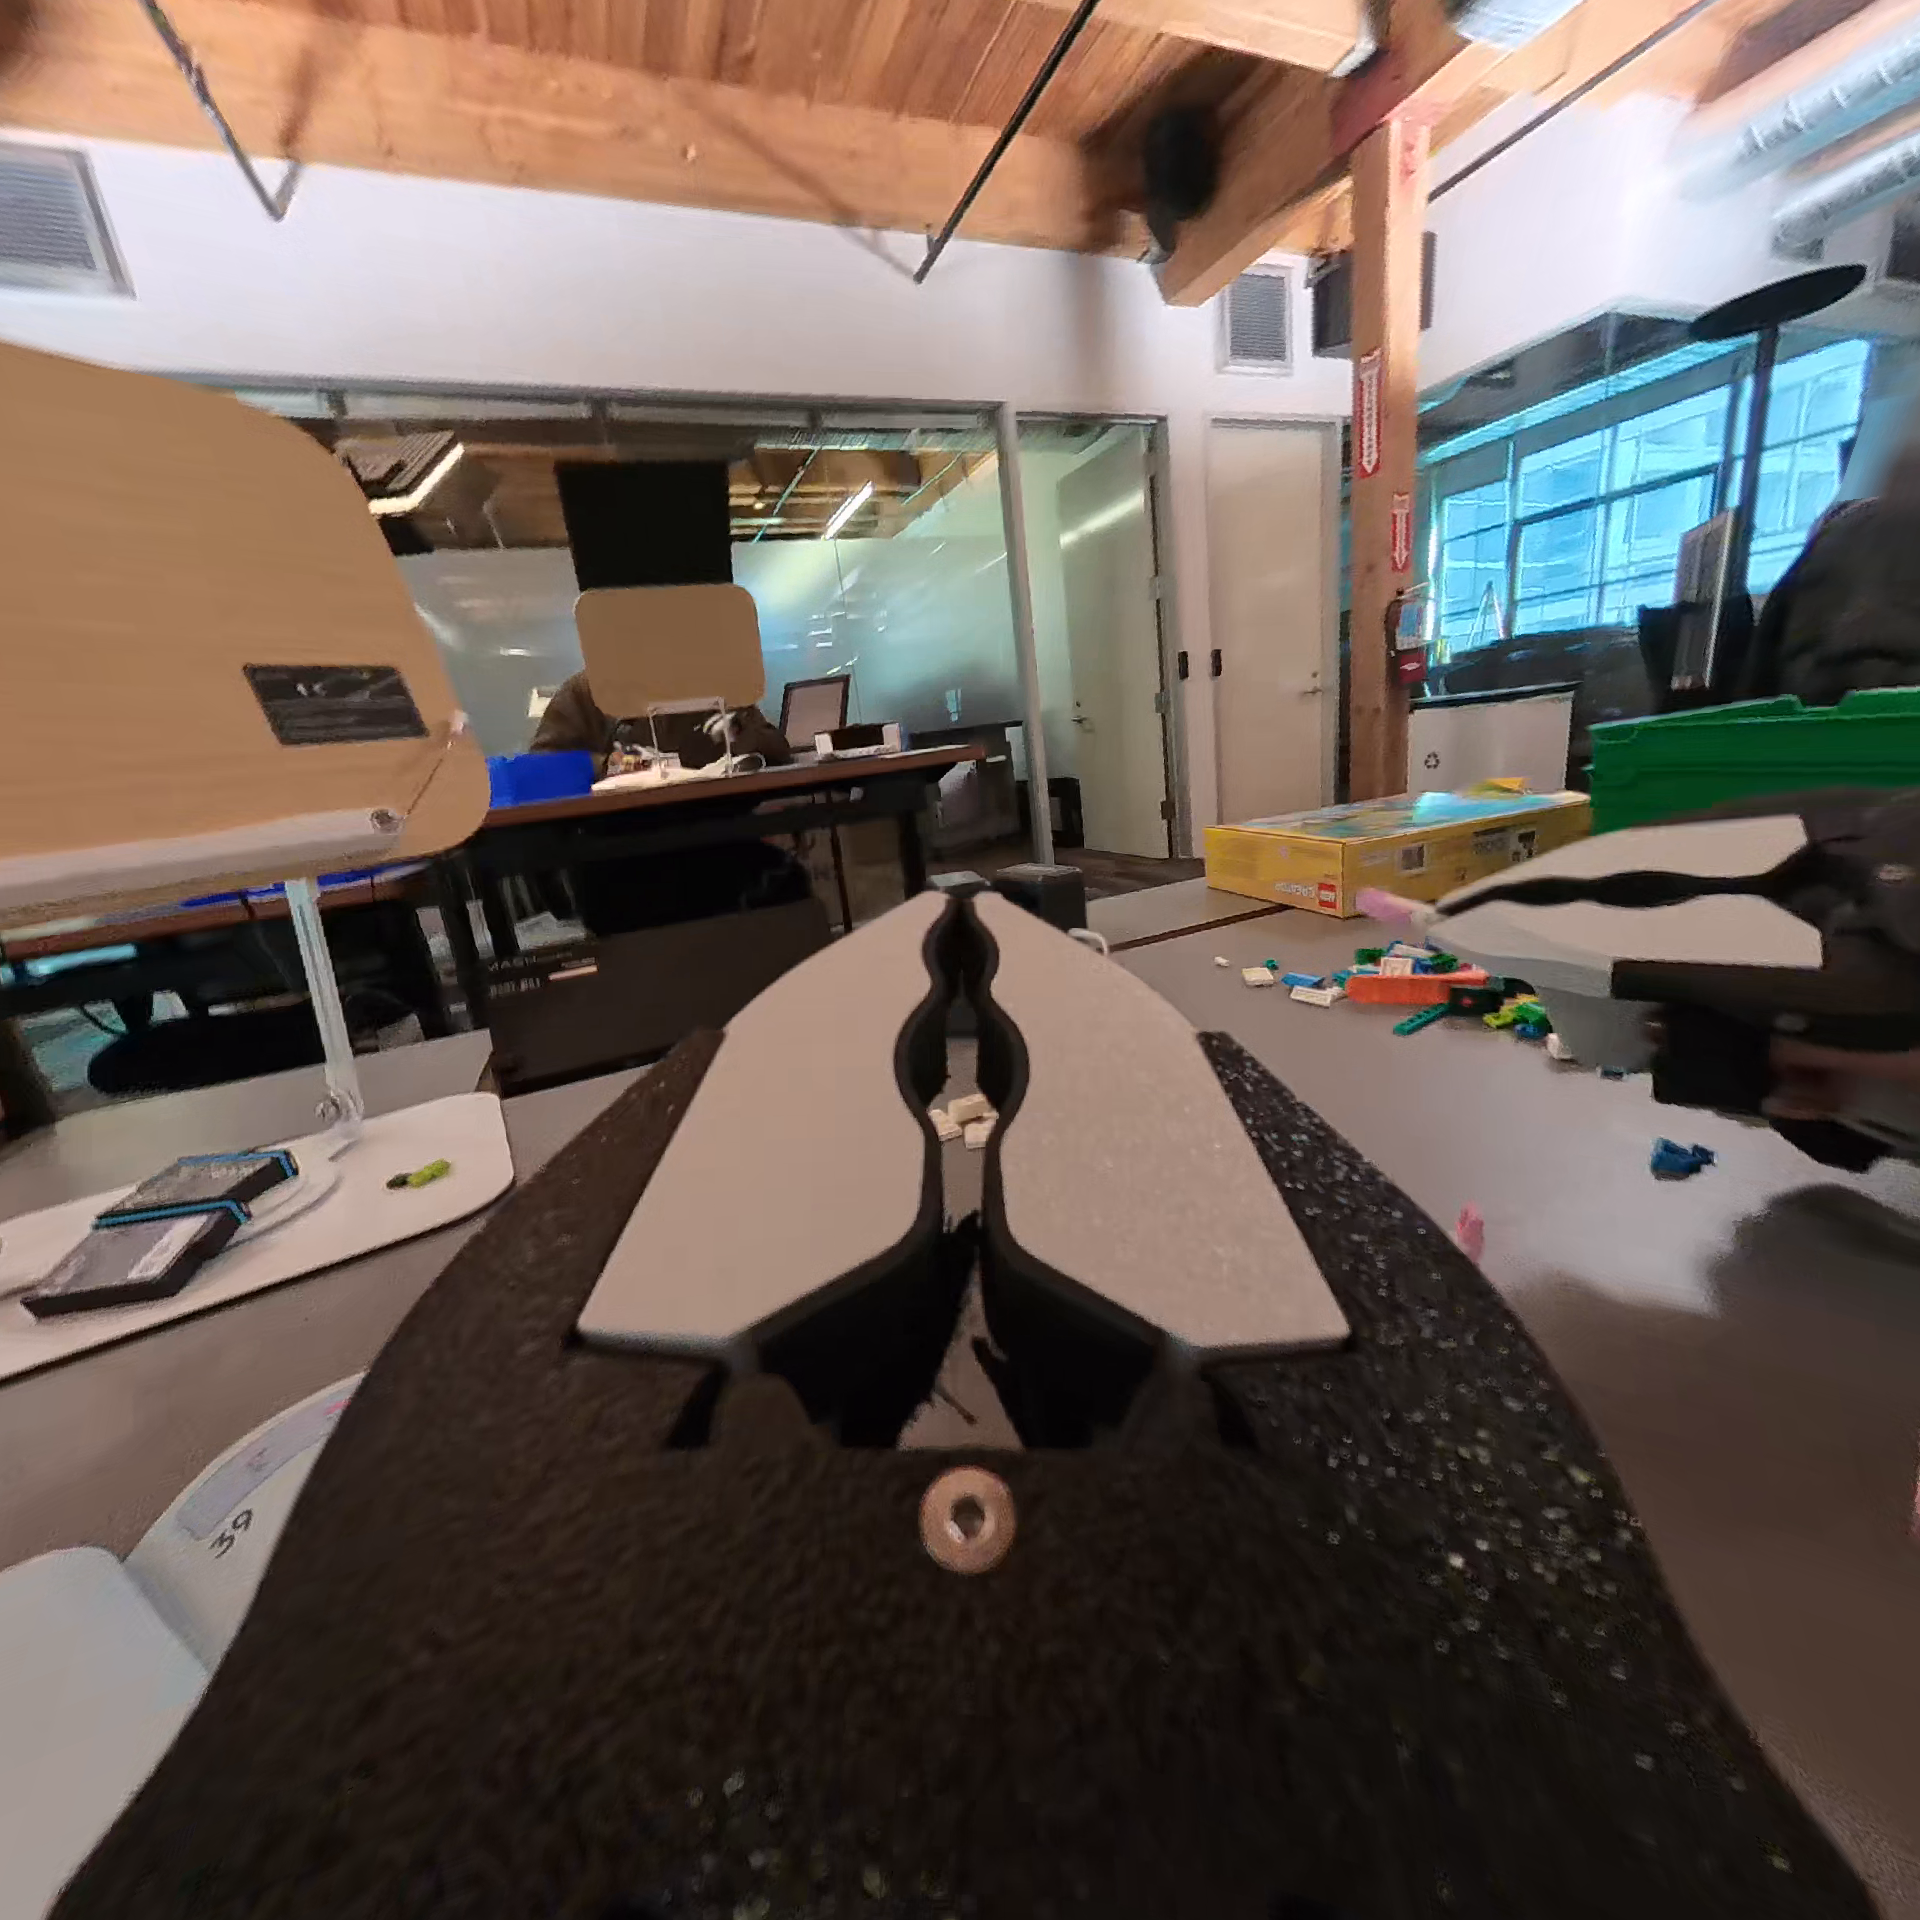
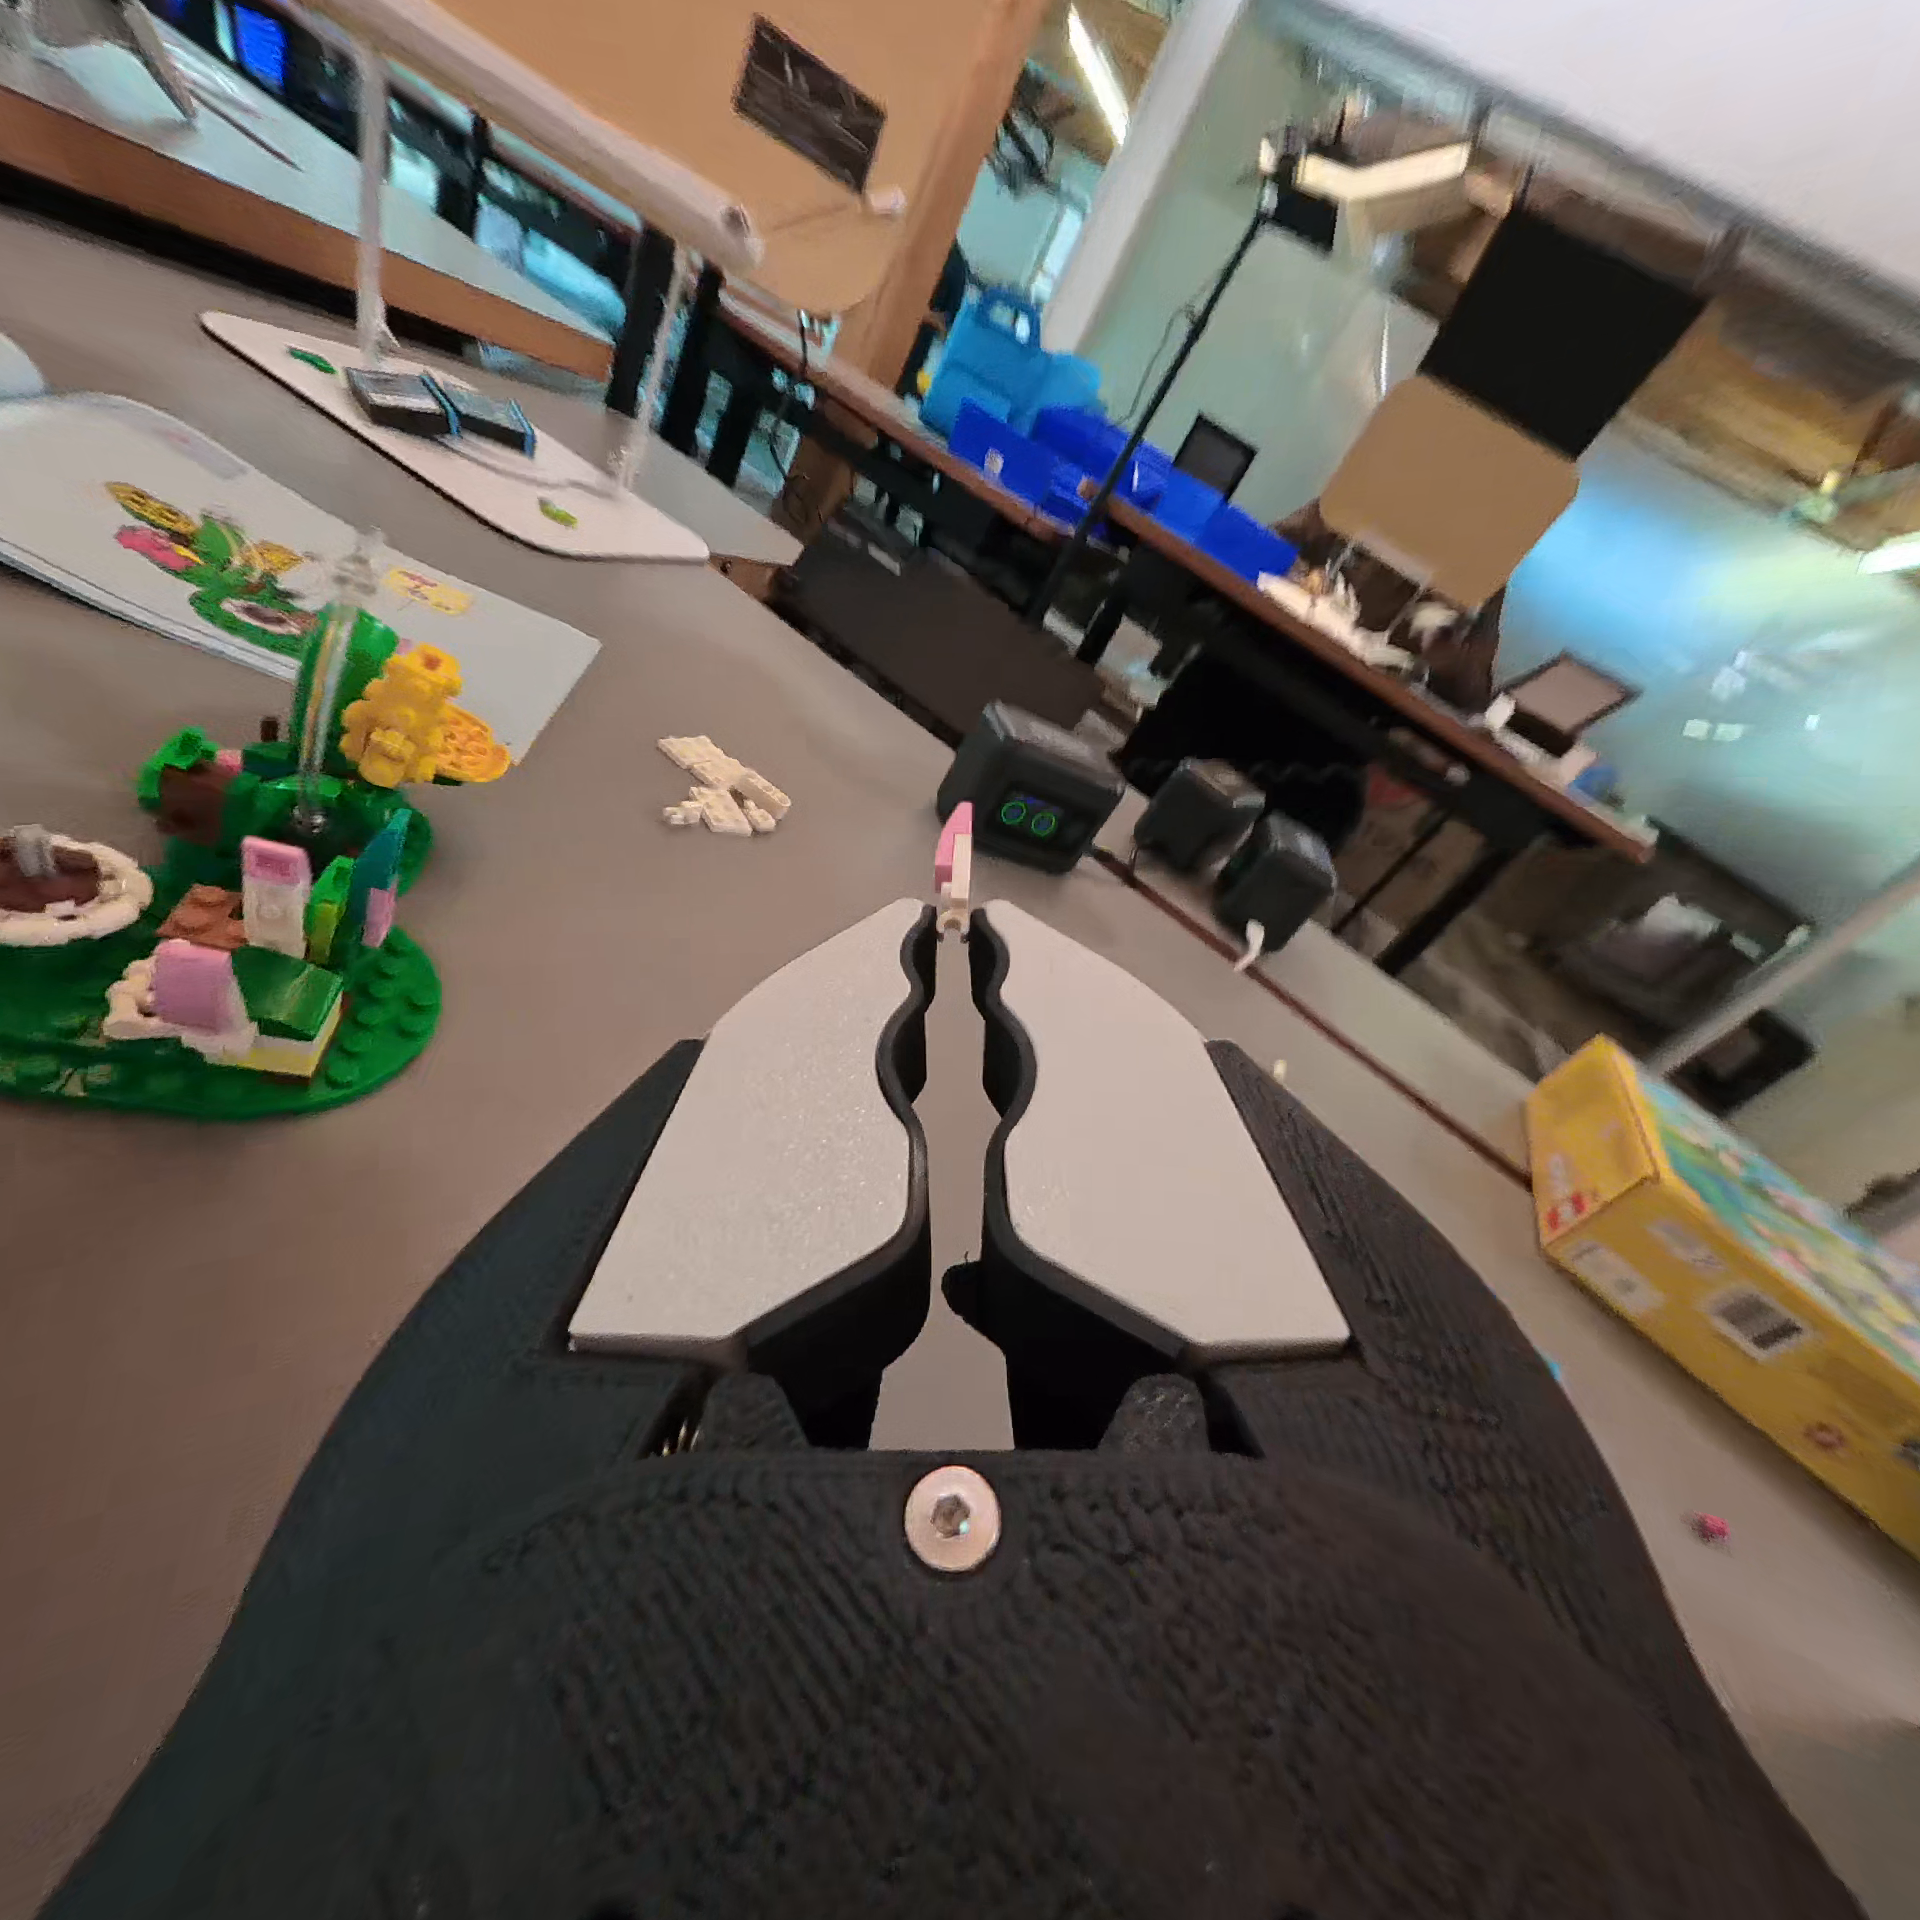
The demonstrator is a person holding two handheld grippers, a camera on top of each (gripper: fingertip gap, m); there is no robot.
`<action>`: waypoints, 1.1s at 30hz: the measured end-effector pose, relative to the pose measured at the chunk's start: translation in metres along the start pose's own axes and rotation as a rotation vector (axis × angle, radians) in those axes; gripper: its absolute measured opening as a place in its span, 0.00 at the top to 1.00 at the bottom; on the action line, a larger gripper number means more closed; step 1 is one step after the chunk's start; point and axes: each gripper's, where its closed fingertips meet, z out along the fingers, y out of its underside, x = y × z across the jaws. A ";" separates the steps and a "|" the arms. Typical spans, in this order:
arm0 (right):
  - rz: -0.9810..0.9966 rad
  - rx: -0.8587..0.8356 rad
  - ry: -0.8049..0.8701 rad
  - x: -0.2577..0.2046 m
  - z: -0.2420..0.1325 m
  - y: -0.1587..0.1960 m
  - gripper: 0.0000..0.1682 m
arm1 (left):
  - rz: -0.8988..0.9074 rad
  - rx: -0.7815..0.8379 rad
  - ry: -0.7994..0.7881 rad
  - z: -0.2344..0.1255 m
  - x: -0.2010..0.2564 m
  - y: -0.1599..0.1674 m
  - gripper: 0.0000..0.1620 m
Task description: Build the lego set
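Note:
My right gripper (image 2: 951, 920) is shut on a small pink and white lego piece (image 2: 954, 868) that sticks up from its fingertips, above the grey table (image 2: 623, 1039). The left wrist view shows it at the right (image 1: 1439, 912) with the pink piece (image 1: 1387, 906) at its tip. The partly built lego model (image 2: 208, 935), a green base with flowers, stands at the left. My left gripper (image 1: 958, 902) is shut, held above the table. Loose white pieces (image 2: 727, 795) lie ahead of it, also seen between its fingers (image 1: 961, 1117).
A pile of coloured lego pieces (image 1: 1423, 982) lies at the right, near the yellow set box (image 1: 1392, 852). An instruction booklet (image 2: 312, 561) lies behind the model. A lamp stand's white base (image 1: 260, 1195) is at the left. Black adapters (image 2: 1029, 790) sit at the table's far edge.

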 end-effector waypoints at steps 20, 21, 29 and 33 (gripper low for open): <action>-0.091 0.253 0.207 0.026 -0.037 -0.042 0.98 | 0.176 -0.084 0.135 0.003 0.040 0.020 1.00; -0.085 0.253 0.204 0.026 -0.037 -0.041 0.98 | 0.181 -0.085 0.135 0.002 0.040 0.020 1.00; -0.091 0.232 0.193 0.020 -0.033 -0.039 0.98 | 0.151 -0.086 0.145 0.003 0.040 0.020 1.00; -0.079 0.236 0.187 0.021 -0.033 -0.039 0.98 | 0.168 -0.081 0.140 0.002 0.039 0.019 1.00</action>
